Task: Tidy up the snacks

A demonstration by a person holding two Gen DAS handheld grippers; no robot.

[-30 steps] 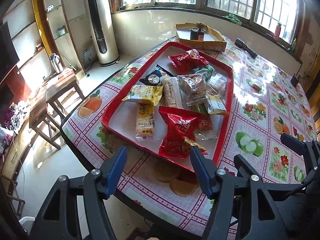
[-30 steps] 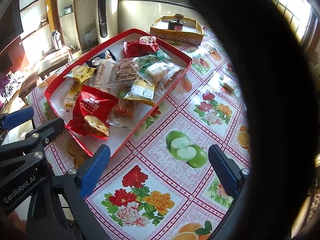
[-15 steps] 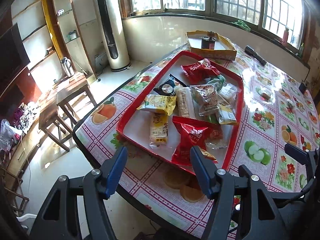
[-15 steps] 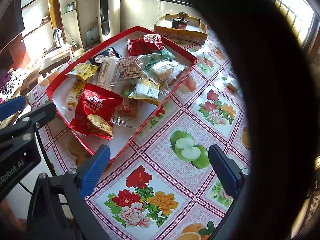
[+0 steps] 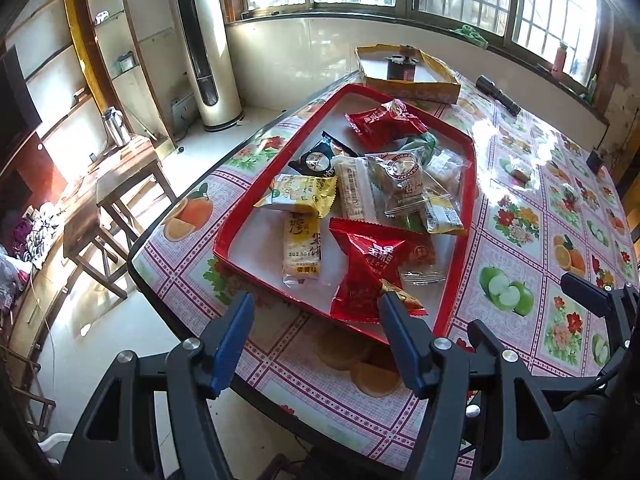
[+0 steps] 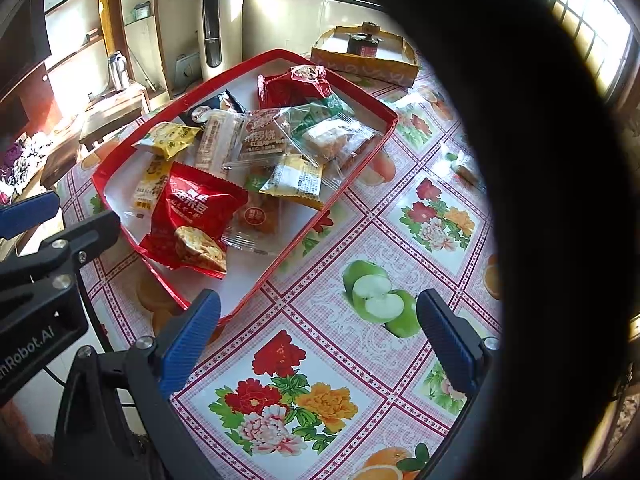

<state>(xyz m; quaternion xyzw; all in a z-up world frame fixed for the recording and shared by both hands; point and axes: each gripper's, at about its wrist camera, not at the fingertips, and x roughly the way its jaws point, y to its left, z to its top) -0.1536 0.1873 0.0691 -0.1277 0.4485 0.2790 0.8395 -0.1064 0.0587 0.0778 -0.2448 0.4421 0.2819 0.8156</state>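
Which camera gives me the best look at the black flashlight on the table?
Left wrist view: the black flashlight lies in plain sight beyond the red tray, near the window. In the right wrist view a dark obstruction covers that side, so it isn't visible.

The left wrist view looks steeply down along the left tongs [image 5: 316, 338] from above the near edge of the surface [image 5: 516, 216], facing the windows; the red tray [image 5: 256, 204] lies just ahead of the tips, filling the middle, with the floor to their left. The right wrist view looks down along the right tongs [image 6: 320, 336] from further right, close over the surface [image 6: 360, 240], the tray [image 6: 320, 216] ahead and to their left. A dark blurred shape blocks its right side. Both views share the tray, its snacks, the yellow box [image 5: 408, 90] [image 6: 364, 68] beyond, and the apple print. Each view catches the other tongs at its edge.
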